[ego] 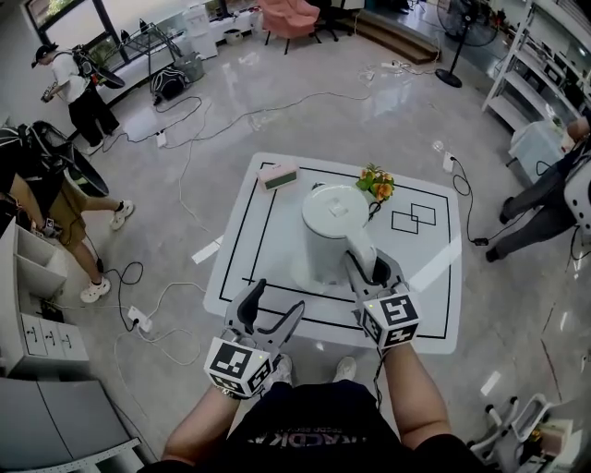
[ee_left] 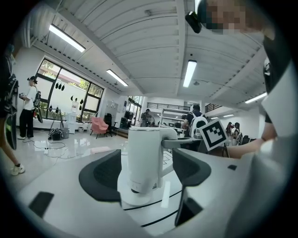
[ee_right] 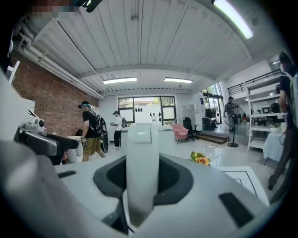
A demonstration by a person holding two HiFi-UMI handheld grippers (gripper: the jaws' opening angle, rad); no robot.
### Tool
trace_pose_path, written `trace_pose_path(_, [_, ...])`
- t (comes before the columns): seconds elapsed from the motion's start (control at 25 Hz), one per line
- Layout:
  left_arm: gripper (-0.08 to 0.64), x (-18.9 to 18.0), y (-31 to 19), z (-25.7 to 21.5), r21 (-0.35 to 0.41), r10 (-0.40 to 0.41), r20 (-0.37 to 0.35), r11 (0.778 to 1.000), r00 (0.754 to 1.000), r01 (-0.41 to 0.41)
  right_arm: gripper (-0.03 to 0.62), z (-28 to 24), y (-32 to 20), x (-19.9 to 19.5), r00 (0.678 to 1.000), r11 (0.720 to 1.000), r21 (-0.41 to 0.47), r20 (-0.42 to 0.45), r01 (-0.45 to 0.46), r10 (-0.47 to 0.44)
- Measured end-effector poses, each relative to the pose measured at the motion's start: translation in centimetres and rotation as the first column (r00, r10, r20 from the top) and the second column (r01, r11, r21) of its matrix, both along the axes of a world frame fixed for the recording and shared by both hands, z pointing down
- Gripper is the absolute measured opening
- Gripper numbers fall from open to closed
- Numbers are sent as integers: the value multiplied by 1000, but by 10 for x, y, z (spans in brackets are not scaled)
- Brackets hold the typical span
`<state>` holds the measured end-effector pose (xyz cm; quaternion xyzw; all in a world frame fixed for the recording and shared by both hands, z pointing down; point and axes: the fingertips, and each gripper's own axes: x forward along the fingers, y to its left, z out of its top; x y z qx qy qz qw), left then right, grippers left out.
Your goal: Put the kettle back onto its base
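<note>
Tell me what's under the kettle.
Its round white base, standing on the white table. The kettle covers the base's top, so the connector there cannot be seen.

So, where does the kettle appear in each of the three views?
Head view: the kettle is at the centre, against the white table.
Left gripper view: at the centre, beyond the jaws.
Right gripper view: its handle fills the centre, between the jaws.
Shared landmark: the pink chair.

Pink box [ego: 278, 175], flowers [ego: 377, 183] on white table [ego: 427, 309]; fan [ego: 473, 23] beyond.
</note>
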<state>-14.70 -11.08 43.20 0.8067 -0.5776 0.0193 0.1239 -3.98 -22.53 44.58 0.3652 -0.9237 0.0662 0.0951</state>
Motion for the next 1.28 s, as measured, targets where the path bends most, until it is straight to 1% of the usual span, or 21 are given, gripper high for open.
trace_pose_path(0.32, [336, -34, 3, 7, -16, -15, -7, 1000, 1000, 15, 114, 11, 2, -39, 1000, 1000, -12, 1, 19, -19])
trace_pose_path(0.6, [336, -49, -2, 13, -26, -11, -9, 1000, 1000, 11, 114, 21, 1, -49, 1000, 1000, -18, 6, 9, -9])
trace_pose_path(0.84, [336, -49, -6, 16, -38, 5, -13, 999, 1000, -5, 114, 21, 4, -47, 999, 1000, -5, 32, 1, 0])
trace_pose_path(1.04, [336, -44, -9, 17, -41, 12, -14, 999, 1000, -13, 114, 22, 12, -41, 998, 1000, 26, 56, 4, -6])
trace_pose_path(1.28, [336, -35, -5, 17, -44, 18, -11, 999, 1000, -18, 114, 23, 24, -39, 998, 998, 56, 60, 18, -21])
